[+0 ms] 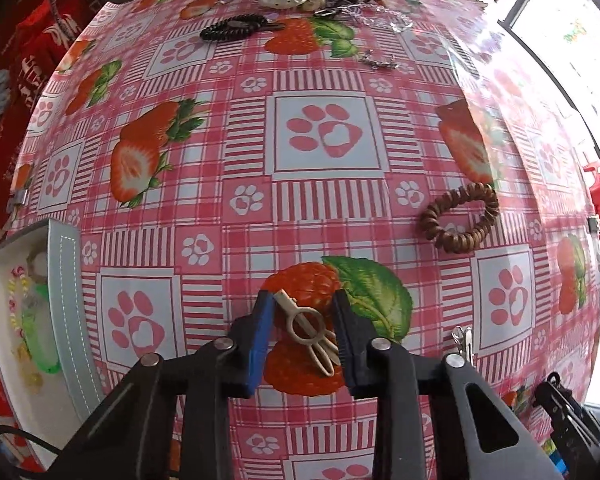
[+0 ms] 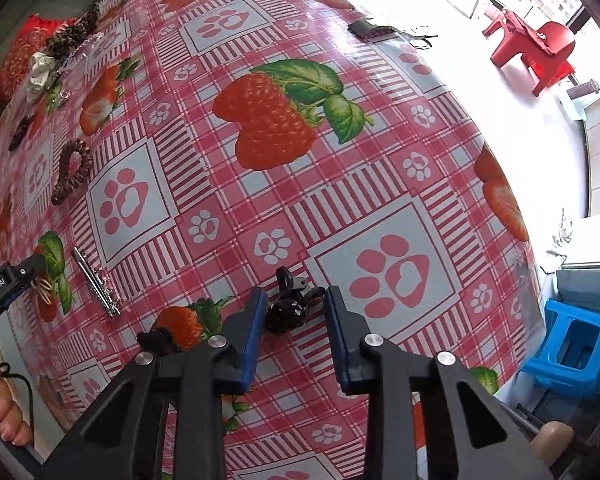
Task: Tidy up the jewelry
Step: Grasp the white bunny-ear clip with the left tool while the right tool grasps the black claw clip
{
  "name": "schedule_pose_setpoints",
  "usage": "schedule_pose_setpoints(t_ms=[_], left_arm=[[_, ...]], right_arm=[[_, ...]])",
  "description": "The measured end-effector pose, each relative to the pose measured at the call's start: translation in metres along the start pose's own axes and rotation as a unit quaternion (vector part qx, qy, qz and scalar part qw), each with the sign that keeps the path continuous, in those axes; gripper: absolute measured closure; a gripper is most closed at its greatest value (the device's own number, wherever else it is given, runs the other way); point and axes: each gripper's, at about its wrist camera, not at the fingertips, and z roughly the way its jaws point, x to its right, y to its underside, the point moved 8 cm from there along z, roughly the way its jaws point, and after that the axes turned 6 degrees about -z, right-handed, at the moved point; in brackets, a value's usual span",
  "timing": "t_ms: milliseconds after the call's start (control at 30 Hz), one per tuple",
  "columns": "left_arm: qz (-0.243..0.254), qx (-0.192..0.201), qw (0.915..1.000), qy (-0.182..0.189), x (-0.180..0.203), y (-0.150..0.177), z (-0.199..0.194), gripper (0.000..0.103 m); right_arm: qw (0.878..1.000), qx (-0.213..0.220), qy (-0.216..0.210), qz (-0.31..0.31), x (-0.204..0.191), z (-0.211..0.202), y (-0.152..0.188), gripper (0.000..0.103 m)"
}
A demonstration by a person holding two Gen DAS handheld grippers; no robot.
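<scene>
On the strawberry tablecloth [image 1: 324, 208], two clips are straddled by the tongs.
A beige hair clip [image 1: 310, 330] is touched by the left gripper [image 1: 304, 300] fingers; whether it is pinched cannot be told. A black clip [image 2: 290, 304] lies between the right gripper [image 2: 296, 300] pads, a gap showing on one side. A tray [image 1: 66, 280] of jewelry sits at the table's left edge.

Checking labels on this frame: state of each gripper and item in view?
left gripper: straddling the beige hair clip, pads at its ends
right gripper: open around the black claw clip
brown coil hair tie: loose on table
silver barrette: flat on table
jewelry box: open, items inside
</scene>
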Motion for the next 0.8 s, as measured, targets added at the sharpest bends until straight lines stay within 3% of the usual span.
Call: schedule_pose_setpoints(t_ms=[67,133,200,400,800], left_arm=[[0.002,-0.002,1.0,0.009,0.001,0.0,-0.001,0.088],[0.0,-0.007,0.9997,0.024,-0.001,0.001,-0.004,0.088],[0.006,-0.004,0.9995,0.031,-0.002,0.0,-0.009,0.088],[0.032,0.011,0.9981,0.051,-0.015,0.006,-0.027,0.088],[0.028,0.029,0.9959,0.081,-0.038,0.012,-0.063,0.088]], right_arm=[[1.0,0.002,-0.004,-0.005,0.003,-0.004,0.004,0.071],[1.0,0.005,-0.013,-0.004,0.003,-0.006,0.003,0.071],[1.0,0.009,-0.022,-0.003,0.005,-0.009,0.006,0.085],[0.999,0.018,-0.034,-0.008,0.007,-0.019,-0.003,0.085],[0.997,0.036,-0.07,-0.025,-0.003,-0.045,-0.006,0.085]])
